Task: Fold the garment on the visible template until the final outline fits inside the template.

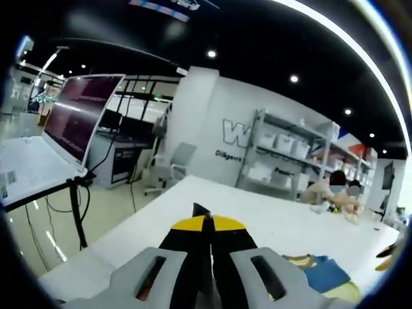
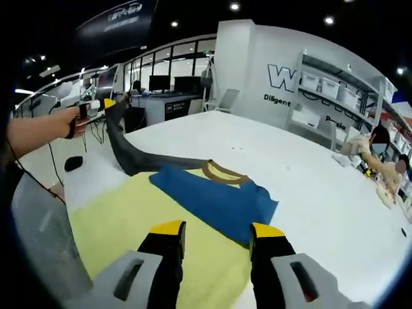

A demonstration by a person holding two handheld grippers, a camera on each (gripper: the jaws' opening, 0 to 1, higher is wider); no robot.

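On my far left in the right gripper view, a hand (image 2: 72,120) holds my left gripper (image 2: 103,107), lifting a dark sleeve (image 2: 125,151) that stretches taut from the garment (image 2: 215,199). The garment lies on the white table (image 2: 309,187), its blue part with a brown collar (image 2: 222,172) spread over the pale yellow template (image 2: 129,225). My right gripper (image 2: 212,233) hovers above it, its yellow-tipped jaws spread apart with nothing between them. In the left gripper view, the left gripper (image 1: 207,224) has its jaws pressed together, but I cannot tell from there what they pinch. At the table's far right end, people (image 2: 383,161) sit near shelving (image 2: 335,96).
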